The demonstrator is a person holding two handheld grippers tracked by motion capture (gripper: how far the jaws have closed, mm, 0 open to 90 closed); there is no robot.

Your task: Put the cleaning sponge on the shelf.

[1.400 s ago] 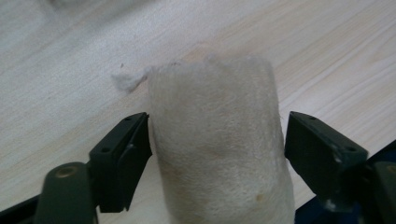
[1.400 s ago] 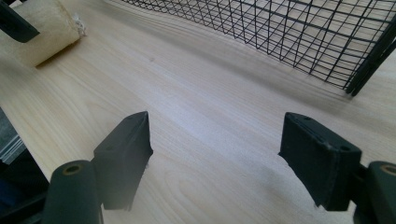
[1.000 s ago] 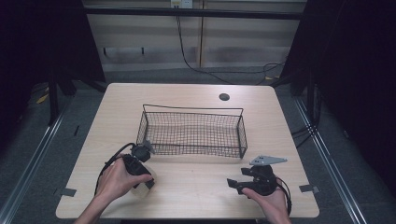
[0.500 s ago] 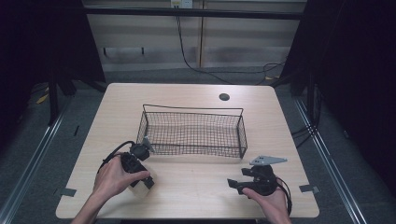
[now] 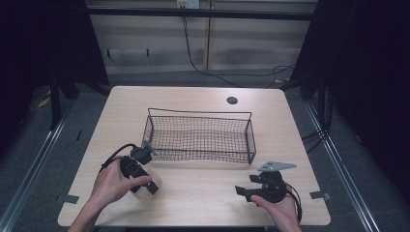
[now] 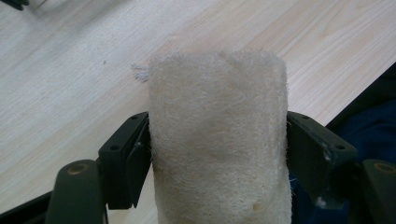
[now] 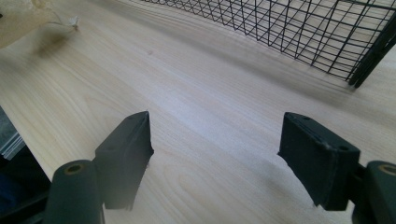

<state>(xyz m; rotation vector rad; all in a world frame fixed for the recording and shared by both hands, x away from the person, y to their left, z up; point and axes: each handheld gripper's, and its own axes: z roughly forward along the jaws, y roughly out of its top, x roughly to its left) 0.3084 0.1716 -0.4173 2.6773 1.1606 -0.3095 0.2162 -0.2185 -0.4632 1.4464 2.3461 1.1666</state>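
Since the earlier frames my left hand has slid a little toward me along the bench [image 5: 203, 193], carrying the cream fuzzy roll [image 6: 217, 140] with it; my right has kept its place. My left tongs [image 6: 217, 149] are clamped on that roll, one jaw pressed to each side, and their own view shows its nap and a loose thread at the top, where the high view gives just a pale patch [image 5: 141, 192] under my left hand [image 5: 113, 183]. The roll sits over the near-left bench, just in front of the wire basket [image 5: 200, 137]. My right tongs [image 7: 217, 154] stand apart with bare wood between them, low over the near-right bench, jaws pointing left toward the roll.
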